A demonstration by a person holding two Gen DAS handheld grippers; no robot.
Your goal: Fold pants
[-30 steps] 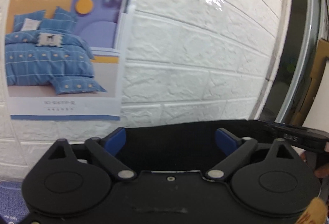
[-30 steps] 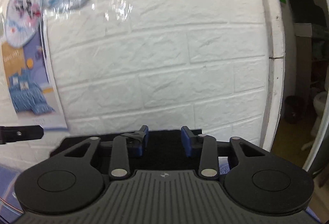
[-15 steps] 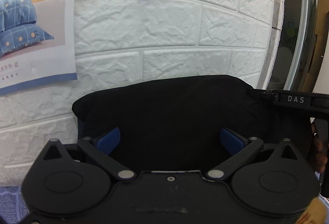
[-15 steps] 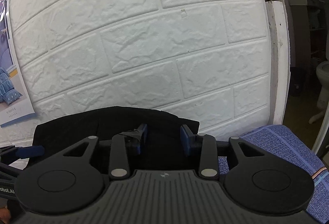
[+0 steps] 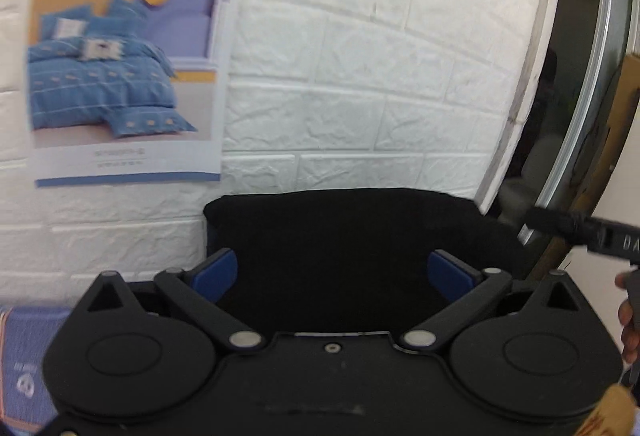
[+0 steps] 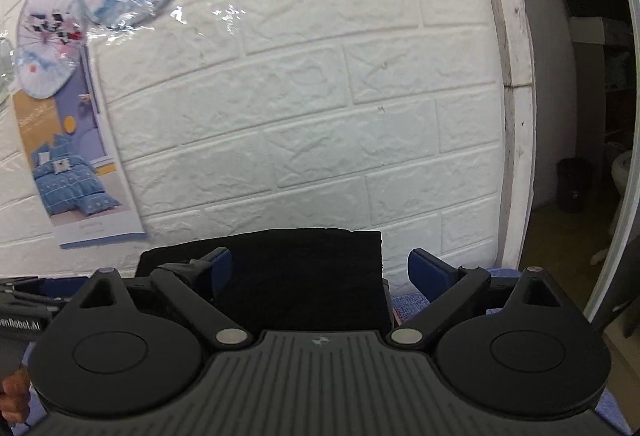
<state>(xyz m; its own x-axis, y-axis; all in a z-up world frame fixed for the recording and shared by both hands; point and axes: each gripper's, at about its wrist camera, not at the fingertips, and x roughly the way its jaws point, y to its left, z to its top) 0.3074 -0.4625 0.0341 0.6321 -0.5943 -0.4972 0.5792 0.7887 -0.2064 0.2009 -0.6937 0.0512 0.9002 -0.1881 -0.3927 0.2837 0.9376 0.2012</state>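
Pants [image 5: 344, 248] lay as a compact black stack against the foot of the white brick wall [image 5: 360, 107], with squared corners and a level top edge — by that shape the folding looked finished or all but finished, though the front of the stack was hidden behind the gripper bodies and could not be checked for loose cloth.

Both tools had let go. The left gripper [image 5: 334, 272] stood with its blue pads spread wide to either side of the stack, no cloth pinched between them. The right gripper [image 6: 316, 268] had just been opening its jaws; its pads were well apart, the left one over the dark fabric [image 6: 300, 276] and the right one clear of it, beyond the stack's right edge, so nothing was held there either.

What remained, as I judged it, was at most a smoothing touch or a simple retreat.

Room was tight ahead: the wall rose directly behind the stack, with a bedding poster [image 5: 120, 75] on it to the left. To the right the wall ended at a door frame [image 6: 516, 115] with a dim room beyond. A patterned blue cloth [image 6: 412, 302] showed beside the stack — the surface under it, apparently. Free space lay back toward the person and upward.
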